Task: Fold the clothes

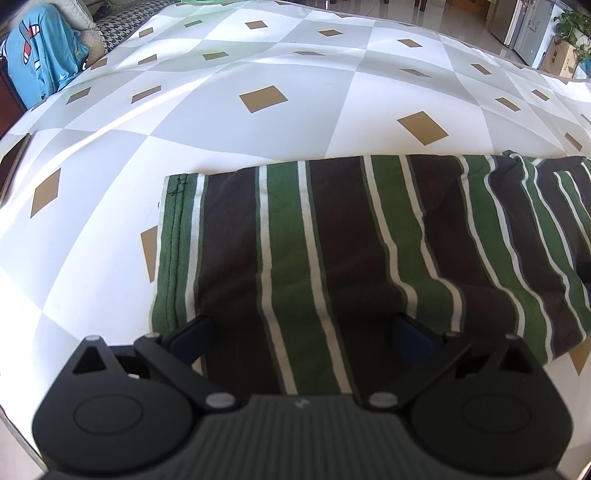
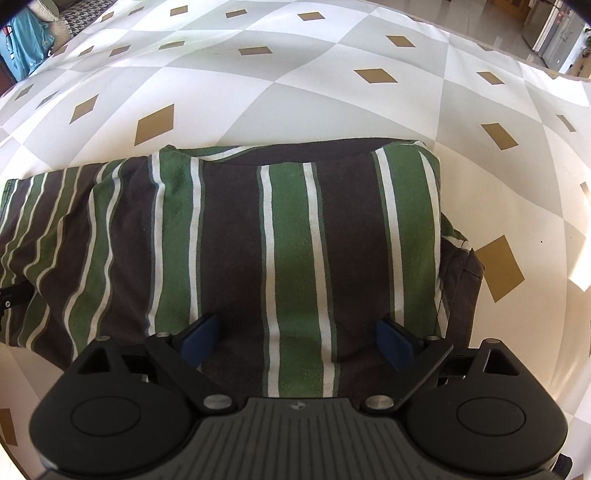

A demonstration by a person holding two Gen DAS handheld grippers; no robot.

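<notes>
While both tools hang spread over the striped shirt (image 1: 332, 240), left tool (image 1: 306, 332) near its hem end, right tool (image 2: 295, 336) near the collar: pinch the near edge evenly, fold away.

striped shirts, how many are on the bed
1: the striped shirt lies partly folded on the checked bedspread, under both open grippers. A blue garment sits off the far corner.

Pretty sure I'm in somebody's home here: big diamond-patterned cloth (image 1: 258, 122) over the surface, a sofa with cushions (image 1: 79, 14) behind, fridge (image 1: 532, 29) and houseplant (image 1: 574, 26) on shiny tile floor.
</notes>
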